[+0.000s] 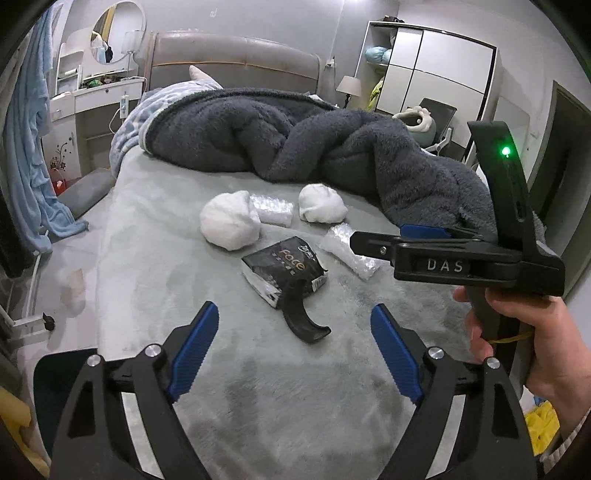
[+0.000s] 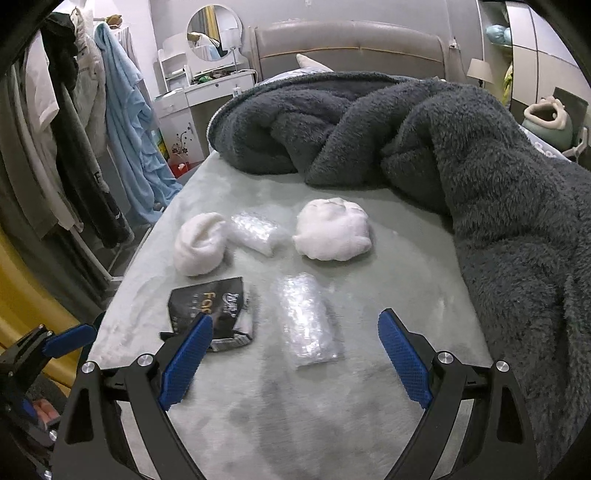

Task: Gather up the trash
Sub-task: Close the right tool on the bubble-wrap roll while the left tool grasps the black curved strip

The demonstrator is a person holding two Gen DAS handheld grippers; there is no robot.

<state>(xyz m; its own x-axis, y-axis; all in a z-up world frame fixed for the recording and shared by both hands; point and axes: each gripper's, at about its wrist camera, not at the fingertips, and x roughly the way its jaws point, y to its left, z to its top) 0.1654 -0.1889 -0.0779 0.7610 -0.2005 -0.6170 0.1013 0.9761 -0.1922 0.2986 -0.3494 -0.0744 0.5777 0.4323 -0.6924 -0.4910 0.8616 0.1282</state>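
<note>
Trash lies on the grey-green bed sheet [image 1: 155,236]: a black "face" wrapper [image 1: 282,269] [image 2: 210,310], two crumpled white wads [image 1: 231,219] [image 1: 322,204] [image 2: 199,243] [image 2: 332,229], and two clear bubble-wrap pieces [image 1: 273,208] [image 1: 349,251] [image 2: 255,230] [image 2: 306,321]. My left gripper [image 1: 295,321] is open and empty just in front of the black wrapper. My right gripper [image 2: 295,332] is open and empty over the near bubble-wrap piece; in the left wrist view it [image 1: 373,242] shows from the side, above that piece.
A dark fluffy blanket [image 1: 332,144] [image 2: 480,166] is heaped across the back and right of the bed. Clothes hang on a rack [image 2: 74,129] to the left. A white dresser with a round mirror [image 1: 110,33] stands beside the headboard.
</note>
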